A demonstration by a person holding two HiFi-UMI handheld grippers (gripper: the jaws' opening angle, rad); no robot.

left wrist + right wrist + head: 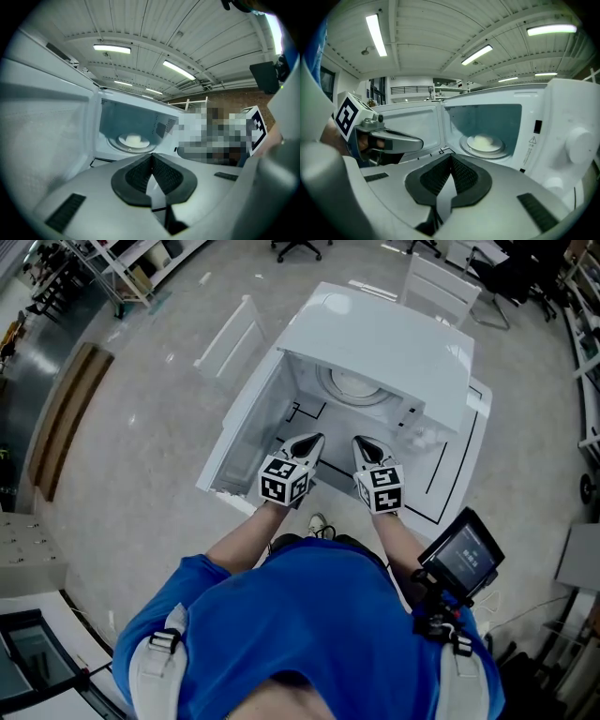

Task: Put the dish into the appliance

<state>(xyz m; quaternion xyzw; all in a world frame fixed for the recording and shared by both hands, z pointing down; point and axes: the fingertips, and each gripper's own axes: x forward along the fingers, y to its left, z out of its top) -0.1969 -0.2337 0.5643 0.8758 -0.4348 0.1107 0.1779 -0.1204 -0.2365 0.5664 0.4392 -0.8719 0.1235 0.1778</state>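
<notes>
The dish (354, 382) is seen inside the microwave (384, 338), flat on the round glass tray (474, 148) in the middle of the floor. The dish is round, so no long side can be picked out. Its open side is turned up, and a white lump of food (483, 139) is seen on it. In the left gripper view the dish (134, 139) is seen deep in the box, well past the jaws.

The microwave door (246, 432) is swung wide open to the left. The microwave is set on a white table (448, 474) marked with black lines.

The left gripper (313, 441) is held just in front of the open microwave, pointed in at the dish. Its jaws are pressed together at the tips, and nothing is held between them. The dish is not touched by it.

The right gripper (364, 442) is held just beside the left one, also pointed into the microwave. Its jaws are closed all the way too, and nothing is gripped. The dish (486, 140) is well apart from its tips.
</notes>
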